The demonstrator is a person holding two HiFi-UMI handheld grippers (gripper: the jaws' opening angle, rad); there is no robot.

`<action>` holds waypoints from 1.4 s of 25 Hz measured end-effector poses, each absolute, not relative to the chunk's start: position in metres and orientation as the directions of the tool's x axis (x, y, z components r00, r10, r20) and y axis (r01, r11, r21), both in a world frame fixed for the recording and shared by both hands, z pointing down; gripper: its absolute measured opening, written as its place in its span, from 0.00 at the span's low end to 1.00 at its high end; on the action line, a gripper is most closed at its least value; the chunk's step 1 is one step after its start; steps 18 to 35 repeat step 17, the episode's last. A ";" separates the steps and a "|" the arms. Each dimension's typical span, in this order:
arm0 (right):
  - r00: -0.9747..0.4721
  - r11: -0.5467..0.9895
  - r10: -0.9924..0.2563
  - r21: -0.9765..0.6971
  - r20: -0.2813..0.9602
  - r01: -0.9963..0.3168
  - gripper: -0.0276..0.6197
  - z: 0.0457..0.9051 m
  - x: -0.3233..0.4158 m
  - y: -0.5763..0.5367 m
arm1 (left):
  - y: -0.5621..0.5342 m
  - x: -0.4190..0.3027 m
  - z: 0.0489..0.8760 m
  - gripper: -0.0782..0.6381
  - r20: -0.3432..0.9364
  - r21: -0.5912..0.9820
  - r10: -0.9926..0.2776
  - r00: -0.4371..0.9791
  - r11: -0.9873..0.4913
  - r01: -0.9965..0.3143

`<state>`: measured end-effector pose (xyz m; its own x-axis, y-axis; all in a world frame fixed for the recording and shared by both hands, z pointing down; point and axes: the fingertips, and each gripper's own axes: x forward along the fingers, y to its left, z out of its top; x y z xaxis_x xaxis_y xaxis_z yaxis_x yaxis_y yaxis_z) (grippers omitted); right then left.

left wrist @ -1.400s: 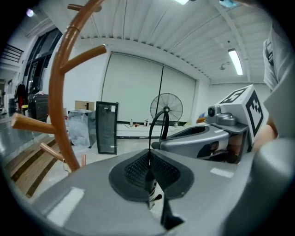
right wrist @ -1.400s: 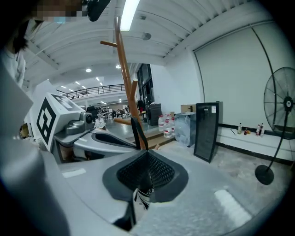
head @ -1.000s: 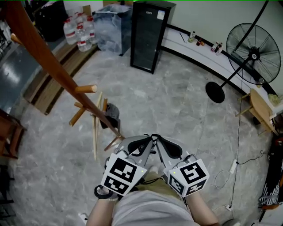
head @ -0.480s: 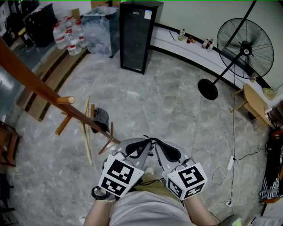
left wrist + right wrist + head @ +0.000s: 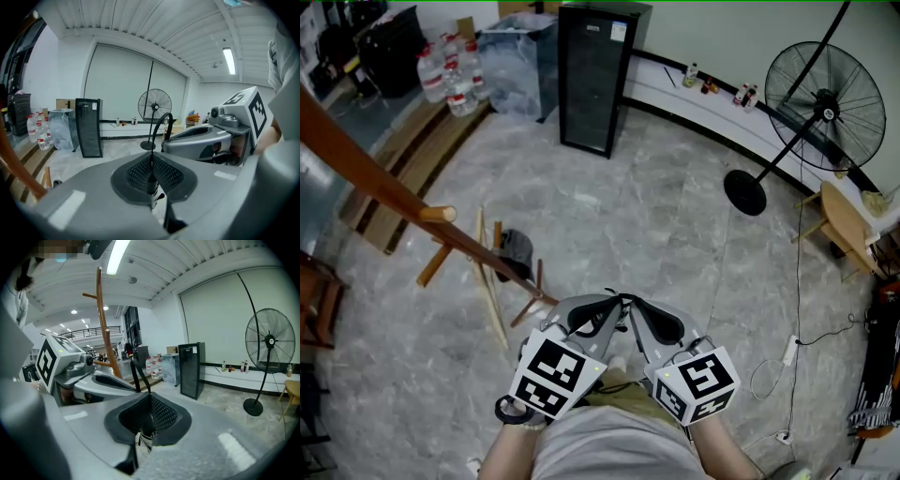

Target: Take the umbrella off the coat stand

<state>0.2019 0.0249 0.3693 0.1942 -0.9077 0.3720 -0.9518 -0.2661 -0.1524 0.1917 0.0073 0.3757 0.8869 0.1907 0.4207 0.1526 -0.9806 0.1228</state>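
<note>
The wooden coat stand (image 5: 384,202) slants across the left of the head view, its feet (image 5: 530,300) just left of my grippers. Both grippers are held side by side low in that view, tips together. My left gripper (image 5: 614,303) and right gripper (image 5: 631,303) are each shut on the top of the umbrella. Its black strap loop (image 5: 163,123) rises above the pads, also seen as the strap (image 5: 138,373). The umbrella's patterned body (image 5: 143,440) hangs below the jaws, mostly hidden. No part of it touches the stand.
A black cabinet (image 5: 598,75) and water bottles (image 5: 445,75) stand at the back. A floor fan (image 5: 825,103) is at the right, with a wooden chair (image 5: 848,225) and a cable with power strip (image 5: 787,352). Loose sticks (image 5: 487,281) and a dark object (image 5: 516,248) lie by the stand.
The coat stand has slid left in the head view, so the two grippers stand a little further from it. Both stay shut and side by side.
</note>
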 end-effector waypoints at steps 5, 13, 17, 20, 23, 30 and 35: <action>0.183 -0.255 -0.911 -0.155 0.371 -0.954 0.05 0.369 0.202 0.024 | 0.007 0.192 0.375 0.14 0.421 0.119 0.181 0.889 -0.982 0.144; 0.177 -0.244 -0.916 -0.152 0.359 -0.958 0.05 0.367 0.204 0.020 | 0.002 0.192 0.373 0.14 0.409 0.122 0.165 0.898 -0.985 0.125; 0.175 -0.240 -0.918 -0.147 0.355 -0.960 0.05 0.364 0.205 0.018 | 0.001 0.192 0.371 0.13 0.402 0.123 0.161 0.901 -0.985 0.121; 0.175 -0.240 -0.918 -0.147 0.355 -0.960 0.05 0.364 0.205 0.018 | 0.001 0.192 0.371 0.13 0.402 0.123 0.161 0.901 -0.985 0.121; 0.175 -0.240 -0.918 -0.147 0.355 -0.960 0.05 0.364 0.205 0.018 | 0.001 0.192 0.371 0.13 0.402 0.123 0.161 0.901 -0.985 0.121; 0.175 -0.240 -0.918 -0.147 0.355 -0.960 0.05 0.364 0.205 0.018 | 0.001 0.192 0.371 0.13 0.402 0.123 0.161 0.901 -0.985 0.121; 0.175 -0.240 -0.918 -0.147 0.355 -0.960 0.05 0.364 0.205 0.018 | 0.001 0.192 0.371 0.13 0.402 0.123 0.161 0.901 -0.985 0.121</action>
